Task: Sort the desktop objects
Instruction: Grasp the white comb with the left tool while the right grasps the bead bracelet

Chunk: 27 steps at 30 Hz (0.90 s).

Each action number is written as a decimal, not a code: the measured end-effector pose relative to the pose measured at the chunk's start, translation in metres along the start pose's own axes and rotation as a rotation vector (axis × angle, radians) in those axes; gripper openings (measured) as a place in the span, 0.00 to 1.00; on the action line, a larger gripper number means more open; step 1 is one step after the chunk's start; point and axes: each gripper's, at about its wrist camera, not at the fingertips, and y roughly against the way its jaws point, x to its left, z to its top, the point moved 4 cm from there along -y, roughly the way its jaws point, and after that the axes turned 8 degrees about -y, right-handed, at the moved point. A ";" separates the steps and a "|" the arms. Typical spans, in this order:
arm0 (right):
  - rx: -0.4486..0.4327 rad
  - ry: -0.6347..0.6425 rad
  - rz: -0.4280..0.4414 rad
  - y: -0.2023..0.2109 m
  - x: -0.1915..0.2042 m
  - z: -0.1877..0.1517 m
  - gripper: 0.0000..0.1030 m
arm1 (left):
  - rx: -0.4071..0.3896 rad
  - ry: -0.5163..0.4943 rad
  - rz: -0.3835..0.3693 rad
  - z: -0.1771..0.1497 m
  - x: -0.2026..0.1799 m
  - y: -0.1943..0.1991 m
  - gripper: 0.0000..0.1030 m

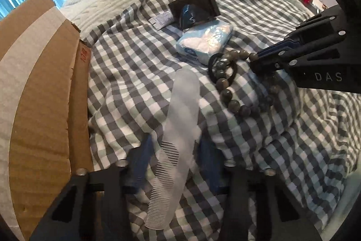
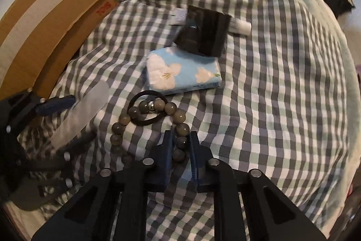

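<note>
A frosted translucent comb (image 1: 180,110) lies lengthwise between the blue fingers of my left gripper (image 1: 177,141), which is shut on it near its toothed end. The right wrist view shows the same grip on the comb (image 2: 90,103) by the left gripper (image 2: 82,119). A grey bead bracelet (image 2: 144,106) rests on the checked cloth (image 2: 270,83), overlapping a black hair tie (image 2: 146,122). My right gripper (image 2: 180,134) is shut on beads at the bracelet's near side. From the left wrist, the right gripper (image 1: 253,60) pinches the bracelet (image 1: 225,92).
A blue flowered tissue pack (image 2: 182,72) lies behind the bracelet, with a black box (image 2: 203,31) propped beyond it. A white tube (image 2: 242,26) and a small sachet (image 1: 162,19) flank the box. An open cardboard box (image 1: 40,83) stands along the left edge.
</note>
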 end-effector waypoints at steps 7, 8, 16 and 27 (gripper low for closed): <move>-0.085 0.067 0.048 0.037 0.003 0.001 0.11 | -0.007 0.032 -0.040 0.000 -0.001 0.020 0.25; -0.100 0.067 0.050 0.043 0.003 0.003 0.11 | -0.014 0.042 -0.042 0.001 0.000 0.024 0.25; -0.200 0.094 0.021 0.101 0.006 0.012 0.11 | -0.083 0.087 -0.065 0.023 0.005 0.067 0.25; -0.349 0.070 -0.007 0.211 0.021 0.042 0.11 | -0.164 0.234 -0.043 0.059 0.057 0.138 0.25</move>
